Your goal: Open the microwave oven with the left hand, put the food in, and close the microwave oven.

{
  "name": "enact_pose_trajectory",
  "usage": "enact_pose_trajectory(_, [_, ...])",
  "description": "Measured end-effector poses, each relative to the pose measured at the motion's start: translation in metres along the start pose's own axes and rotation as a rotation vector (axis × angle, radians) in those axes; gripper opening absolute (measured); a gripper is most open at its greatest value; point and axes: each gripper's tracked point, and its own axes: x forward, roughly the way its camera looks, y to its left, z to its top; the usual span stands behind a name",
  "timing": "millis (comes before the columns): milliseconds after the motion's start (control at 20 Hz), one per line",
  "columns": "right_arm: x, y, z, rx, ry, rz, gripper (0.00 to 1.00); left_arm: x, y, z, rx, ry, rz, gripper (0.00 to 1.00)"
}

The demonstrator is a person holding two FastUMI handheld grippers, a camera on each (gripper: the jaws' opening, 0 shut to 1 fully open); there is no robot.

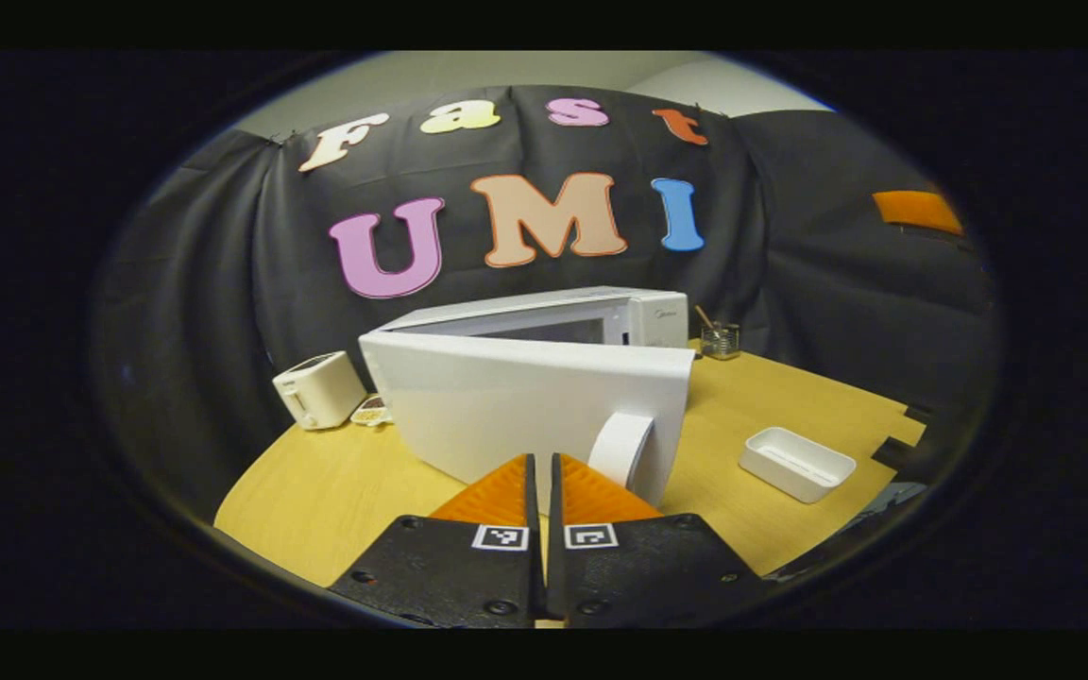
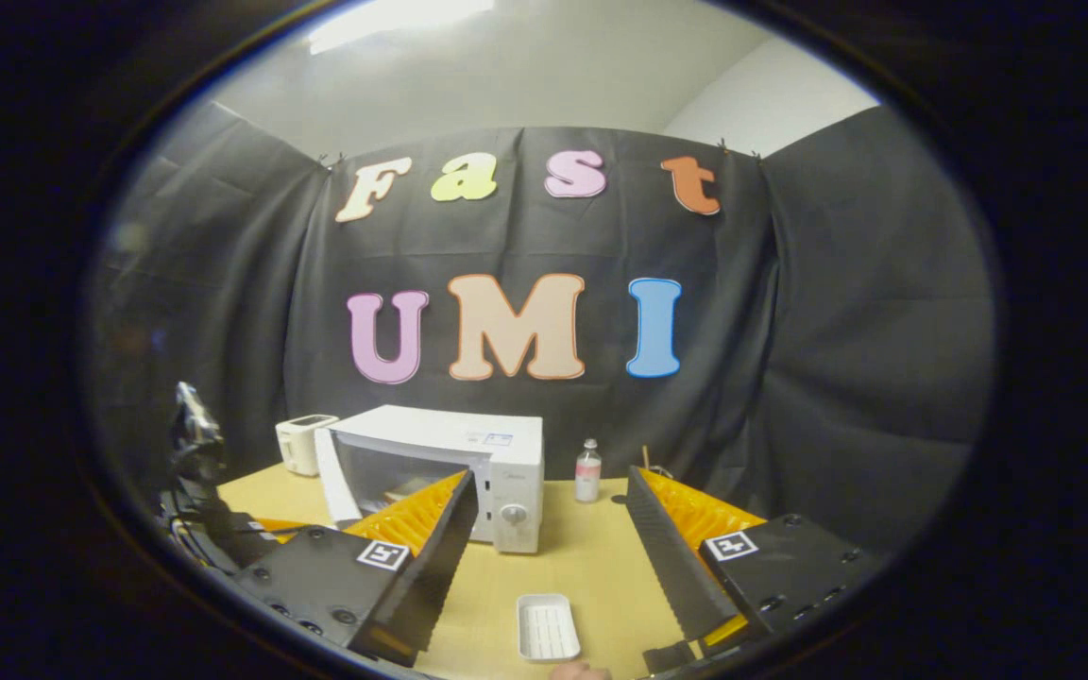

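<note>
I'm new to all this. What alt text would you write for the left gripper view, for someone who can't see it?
A white microwave oven stands on a round light wooden table, its white door swung partly open toward the camera. The left claw, shut with nothing between its fingers, sits just before the door's curved white handle. A small white toaster stands left, a shallow white rectangular tray right.

left gripper (image 1: 544, 472) fingers pressed together, right gripper (image 2: 553, 529) fingers spread wide

The microwave (image 1: 544, 378) door hides its cavity; food unseen.
</note>
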Motion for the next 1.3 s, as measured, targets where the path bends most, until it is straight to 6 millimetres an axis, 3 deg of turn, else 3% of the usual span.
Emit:
enact_pose_trajectory(350, [-0.014,-0.013,-0.003,0.000,0.009,-0.026,0.87,0.052,-0.021,0.030,-0.033,-0.019,-0.014,0.01])
enact_pose_trajectory(600, [-0.009,-0.026,-0.003,0.022,0.007,-0.058,0.87,0.082,-0.030,0.038,-0.023,-0.010,-0.023,0.00])
enact_pose_trajectory(650, [-0.007,-0.028,-0.001,0.022,0.004,-0.063,0.97,0.088,-0.031,0.040,-0.024,-0.012,-0.023,0.00])
enact_pose_trajectory(1000, [-0.007,-0.031,0.001,0.008,-0.008,-0.070,0.97,0.124,-0.034,0.054,-0.013,-0.017,-0.022,0.00])
enact_pose_trajectory(1050, [-0.007,-0.030,0.002,0.009,-0.011,-0.067,0.87,0.129,-0.034,0.056,-0.014,-0.020,-0.016,0.00])
enact_pose_trajectory(1200, [-0.008,-0.029,-0.004,0.014,0.000,-0.063,0.87,0.145,-0.037,0.058,0.007,-0.015,-0.011,0.00])
enact_pose_trajectory(1250, [-0.008,-0.030,-0.004,0.015,0.001,-0.064,0.97,0.149,-0.038,0.059,0.001,-0.016,-0.008,0.00])
enact_pose_trajectory(1300, [-0.008,-0.031,-0.003,0.014,-0.001,-0.066,0.87,0.152,-0.037,0.059,-0.009,-0.011,-0.002,0.00])
